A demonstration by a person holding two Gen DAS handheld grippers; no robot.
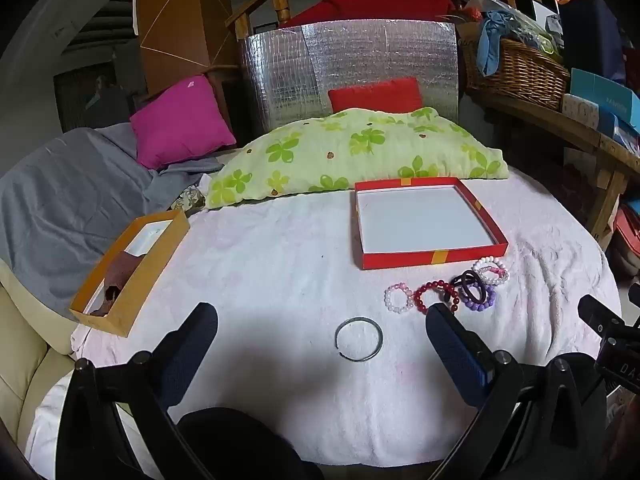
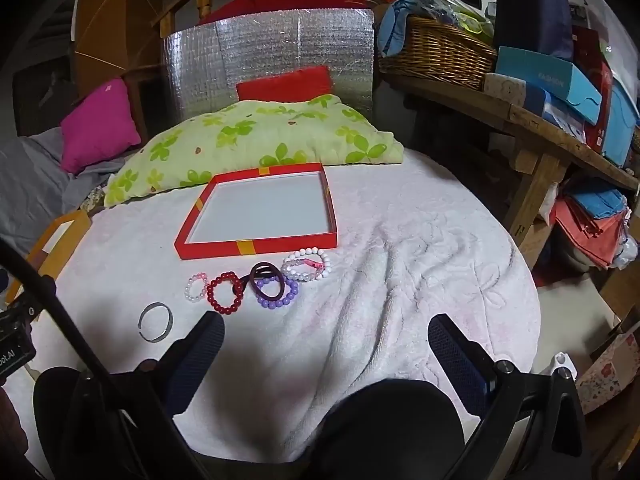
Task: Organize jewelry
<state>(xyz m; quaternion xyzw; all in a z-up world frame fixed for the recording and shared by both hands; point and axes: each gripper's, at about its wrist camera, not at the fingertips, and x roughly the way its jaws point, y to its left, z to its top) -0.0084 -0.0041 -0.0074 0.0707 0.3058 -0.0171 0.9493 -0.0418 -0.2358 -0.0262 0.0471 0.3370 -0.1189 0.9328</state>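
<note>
A shallow red box [image 1: 424,254] [image 2: 256,246] with a white floor lies on the pale pink blanket. In front of it sits a row of jewelry: a pink-white bead bracelet [image 1: 399,298] [image 2: 196,288], a red bead bracelet [image 1: 436,294] [image 2: 225,293], a purple bead bracelet with dark hair ties [image 1: 478,290] [image 2: 274,286] and a white bead bracelet [image 1: 491,271] [image 2: 307,265]. A silver bangle [image 1: 359,338] [image 2: 155,322] lies apart, between the fingers of my open left gripper [image 1: 322,320]. My right gripper [image 2: 328,330] stands open over bare blanket, nothing in it.
An orange box [image 1: 128,268] with brown paper inside sits at the left blanket edge. A green-leaf pillow [image 1: 360,148], pink cushion [image 1: 182,122] and foil panel stand behind. A wooden shelf [image 2: 560,132] with a wicker basket and boxes runs along the right.
</note>
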